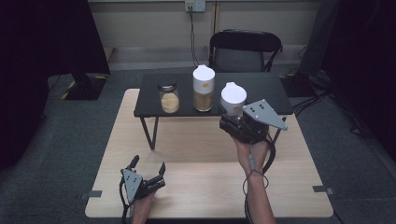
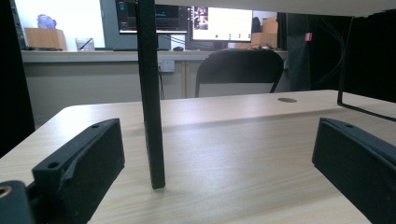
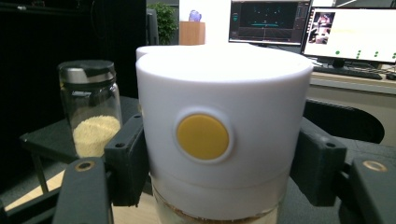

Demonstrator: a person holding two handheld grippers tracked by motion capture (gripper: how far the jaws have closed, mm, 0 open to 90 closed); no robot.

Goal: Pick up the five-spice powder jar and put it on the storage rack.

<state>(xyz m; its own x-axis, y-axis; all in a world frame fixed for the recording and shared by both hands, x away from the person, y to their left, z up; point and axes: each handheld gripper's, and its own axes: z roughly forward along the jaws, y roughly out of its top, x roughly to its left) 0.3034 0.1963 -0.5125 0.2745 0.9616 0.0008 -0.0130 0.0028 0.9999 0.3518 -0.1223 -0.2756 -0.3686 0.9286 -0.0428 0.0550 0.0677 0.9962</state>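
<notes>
The white-lidded jar (image 3: 224, 135) sits between the fingers of the right gripper (image 1: 232, 122), which are clamped on either side of its lid; its yellow button faces the camera, and tan grain shows through the glass below. In the high view the jar (image 1: 233, 99) is at about two o'clock from the bench's middle, at the front edge of the black shelf (image 1: 261, 86) near its right end, apparently lifted clear of it. Holding it by the broad lid keeps it upright, so nothing should spill. At its nine o'clock stands a taller white-lidded jar (image 1: 204, 88), and farther that way a dark-lidded glass jar (image 1: 169, 97), both on the shelf. The left gripper (image 1: 148, 171) rests at seven o'clock on the wooden bench (image 1: 205, 154), fingers spread wide and empty, likely parked out of the way.
</notes>
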